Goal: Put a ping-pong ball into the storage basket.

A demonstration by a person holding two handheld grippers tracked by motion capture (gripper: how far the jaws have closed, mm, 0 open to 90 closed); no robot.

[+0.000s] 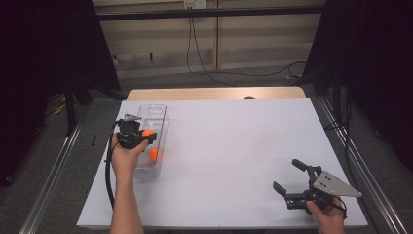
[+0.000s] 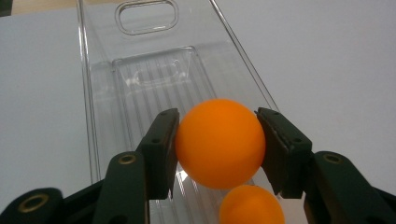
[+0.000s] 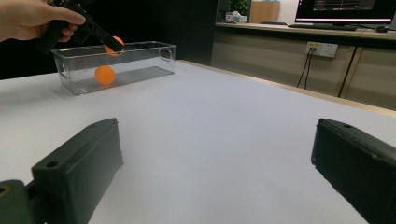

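White tabletop (image 1: 234, 161) spreads under my rig, and I place everything by the clear bin (image 1: 158, 109). Well apart from it, nearest me, my right gripper (image 1: 287, 176) rests wide open, holding nothing. Over the bin, my left gripper (image 2: 217, 140) clamps an orange ball (image 2: 219, 142) above a second ball (image 2: 251, 205) lying inside. I judge I'm mid-deposit; next I should lower and release.

Recording lab or office test bay. White-topped table (image 1: 234, 146) flanked by black curtains (image 1: 44, 58) at 9 and 3 o'clock, floor rails (image 1: 48, 165), trailing cables (image 1: 204, 68), wall sockets (image 3: 322, 48), monitor (image 3: 345, 10) at 1 o'clock.
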